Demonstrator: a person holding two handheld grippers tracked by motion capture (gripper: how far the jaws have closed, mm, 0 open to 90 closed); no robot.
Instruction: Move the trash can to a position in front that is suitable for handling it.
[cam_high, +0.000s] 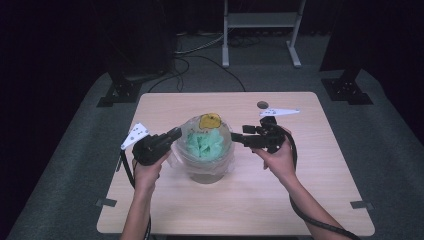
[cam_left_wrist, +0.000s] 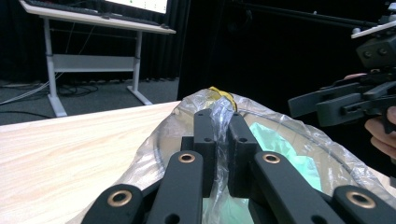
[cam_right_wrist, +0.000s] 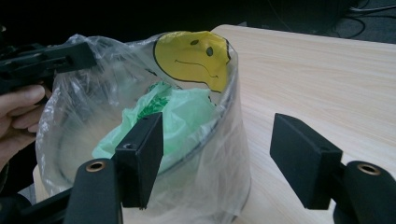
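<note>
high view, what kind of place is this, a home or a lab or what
Probably a lab or recording studio, not a home: a lone wooden table on grey carpet, black curtains all round, a white desk frame behind with cables on the floor.

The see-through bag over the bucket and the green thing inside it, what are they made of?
The clear bag looks like thin glossy plastic film: it crinkles, shines, and you see through it; a yellow face is printed on it. The green thing seems a soft plastic bag too, crumpled and duller. The bucket looks like clear hard plastic, though the bag covers it. The left tool pinches the film.
</note>
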